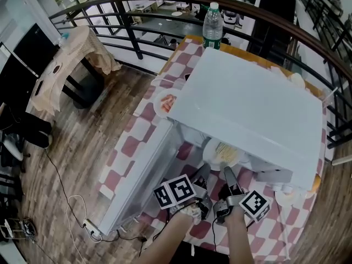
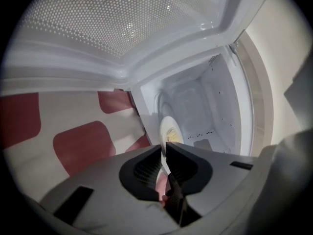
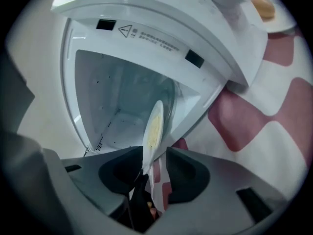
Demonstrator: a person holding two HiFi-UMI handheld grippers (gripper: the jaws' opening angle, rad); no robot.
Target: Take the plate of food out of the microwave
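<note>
The white microwave (image 1: pixel 253 109) stands on the checked table with its door (image 1: pixel 143 169) swung open to the left. A white plate of yellowish food (image 1: pixel 223 154) sits at the mouth of the cavity. My left gripper (image 1: pixel 204 172) is at the plate's near rim; in the left gripper view its jaws (image 2: pixel 164 146) are pressed onto the thin rim of the plate (image 2: pixel 171 129). My right gripper (image 1: pixel 226 174) is beside it. In the right gripper view its jaws (image 3: pixel 154 153) stand wide, with the plate's (image 3: pixel 154 126) rim between them against one pad and a gap on the other side.
A water bottle (image 1: pixel 212 25) stands behind the microwave. A second plate with food (image 1: pixel 166 103) lies left of the microwave, behind the open door. More dishes (image 1: pixel 286 194) sit at the table's right corner. A dark railing (image 1: pixel 137 48) runs behind the table.
</note>
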